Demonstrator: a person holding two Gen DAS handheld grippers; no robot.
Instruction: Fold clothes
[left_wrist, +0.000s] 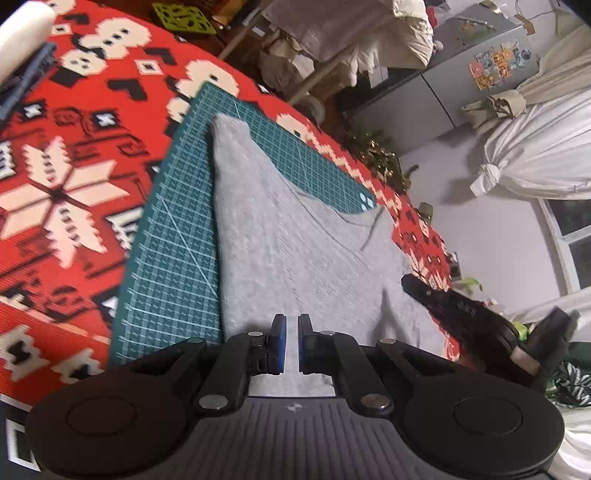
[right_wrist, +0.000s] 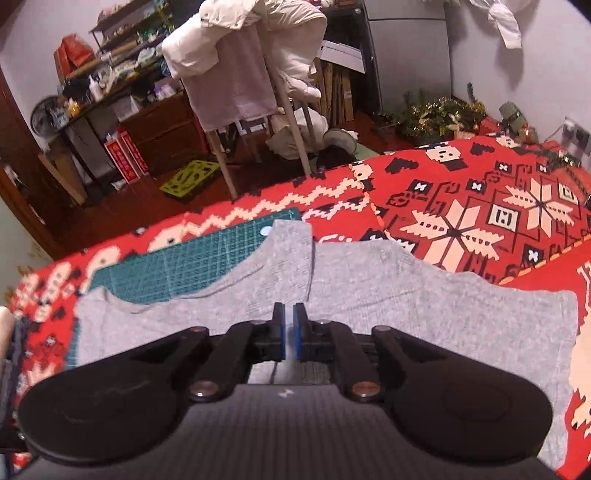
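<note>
A grey garment (right_wrist: 369, 295) is lying spread partly over a green cutting mat (right_wrist: 192, 258) on the surface, which a red patterned cloth (right_wrist: 480, 206) is covering. Both the left gripper (left_wrist: 291, 343) and right gripper (right_wrist: 289, 330) are hovering over it, jaws clenched on nothing. A clothes-draped rack (right_wrist: 240, 74) and cluttered shelves (right_wrist: 122, 74) are standing behind.

A lived-in room of a home, used also for storage. Shown by: a red patterned blanket (right_wrist: 480, 206) spread over the work surface, a wooden rack (right_wrist: 258, 92) loaded with white bedding and towels, a cluttered dark shelf (right_wrist: 110, 85) with bottles and boxes, a grey refrigerator (left_wrist: 461, 74) covered with stickers, tied white curtains (left_wrist: 535, 155) beside a window (left_wrist: 572, 236), Christmas greenery with tinsel (right_wrist: 439, 118) on the floor, dark red flooring.
</note>
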